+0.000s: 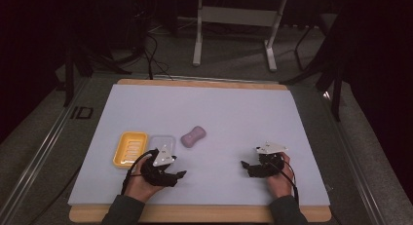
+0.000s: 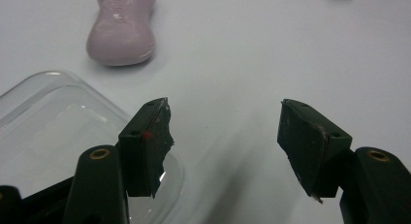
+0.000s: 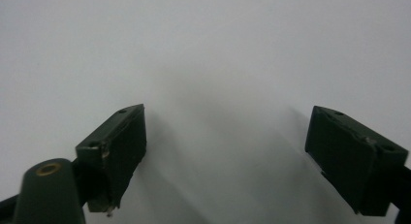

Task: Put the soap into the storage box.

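While the person's forearms come in over the near edge of the bench, both hands rest low on the pale lilac mat (image 1: 219, 108) that covers the wooden top. The left gripper (image 1: 171, 175), black with a grey three-cornered plate on top, sits near the front left part of the mat; in the left gripper view (image 2: 223, 141) its jaws stand wide apart with nothing between them. Its left jaw hangs over the corner of a clear, rounded-rectangle plastic lid (image 2: 48, 132), which lies flat on the mat. In the high view that lid (image 1: 161, 141) lies just beside a yellow ribbed plastic soap dish (image 1: 130, 148), on the dish's right, and the two look to be touching or nearly so. A mauve, waisted bar of soap (image 1: 193, 136) lies on the mat just right of the lid, apart from it, and shows at the top of the left gripper view (image 2: 122, 30). The right gripper (image 1: 247, 167) rests well apart, toward the front right of the mat. Its jaws (image 3: 225, 161) are likewise spread, holding nothing, over bare mat.
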A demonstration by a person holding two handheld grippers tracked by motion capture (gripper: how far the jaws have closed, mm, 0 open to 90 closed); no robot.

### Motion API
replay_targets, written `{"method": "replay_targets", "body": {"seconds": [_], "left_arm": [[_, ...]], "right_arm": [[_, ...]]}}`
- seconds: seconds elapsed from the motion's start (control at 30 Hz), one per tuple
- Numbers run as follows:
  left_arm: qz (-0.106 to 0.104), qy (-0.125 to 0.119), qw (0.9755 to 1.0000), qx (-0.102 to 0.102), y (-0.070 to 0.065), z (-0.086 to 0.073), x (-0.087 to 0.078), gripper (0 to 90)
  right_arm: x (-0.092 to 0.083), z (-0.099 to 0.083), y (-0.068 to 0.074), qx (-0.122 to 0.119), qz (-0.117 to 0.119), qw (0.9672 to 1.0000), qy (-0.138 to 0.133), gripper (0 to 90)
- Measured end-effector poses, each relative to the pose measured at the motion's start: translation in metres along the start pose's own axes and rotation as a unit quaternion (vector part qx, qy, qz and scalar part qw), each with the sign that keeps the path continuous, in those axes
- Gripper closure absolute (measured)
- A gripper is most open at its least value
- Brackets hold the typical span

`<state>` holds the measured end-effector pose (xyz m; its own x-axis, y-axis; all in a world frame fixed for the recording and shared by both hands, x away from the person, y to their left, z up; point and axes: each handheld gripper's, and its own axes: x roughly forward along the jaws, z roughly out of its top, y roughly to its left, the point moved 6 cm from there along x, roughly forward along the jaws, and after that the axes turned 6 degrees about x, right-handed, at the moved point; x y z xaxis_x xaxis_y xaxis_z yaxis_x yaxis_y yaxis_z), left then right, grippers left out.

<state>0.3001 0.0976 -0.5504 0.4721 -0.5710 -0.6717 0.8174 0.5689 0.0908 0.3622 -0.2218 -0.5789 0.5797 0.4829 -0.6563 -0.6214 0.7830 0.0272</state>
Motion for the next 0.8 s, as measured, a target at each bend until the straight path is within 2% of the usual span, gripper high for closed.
{"method": "replay_targets", "body": {"seconds": [0.07,0.17,0.23,0.47,0.8], "left_arm": [[0.003,0.006,1.0000,-0.003,0.002,-0.002,0.000,36.3],[0.006,0.014,0.9999,-0.002,0.003,-0.004,0.001,36.0],[0.005,0.014,0.9999,-0.002,0.002,-0.004,0.001,36.0],[0.004,0.013,0.9999,0.004,0.001,0.000,-0.003,36.0],[0.008,0.021,0.9996,0.019,0.011,0.011,-0.009,35.5]], "right_arm": [[-0.004,0.001,-0.004,0.023,0.009,0.9995,-0.018,13.8],[-0.004,0.001,-0.006,0.032,0.020,0.9990,-0.024,14.2],[-0.005,0.001,-0.004,0.026,0.029,0.9989,-0.025,14.5],[-0.008,0.001,-0.001,0.010,0.011,0.9991,-0.041,14.9],[-0.008,0.001,0.001,-0.002,0.009,0.9991,-0.041,14.9]]}}
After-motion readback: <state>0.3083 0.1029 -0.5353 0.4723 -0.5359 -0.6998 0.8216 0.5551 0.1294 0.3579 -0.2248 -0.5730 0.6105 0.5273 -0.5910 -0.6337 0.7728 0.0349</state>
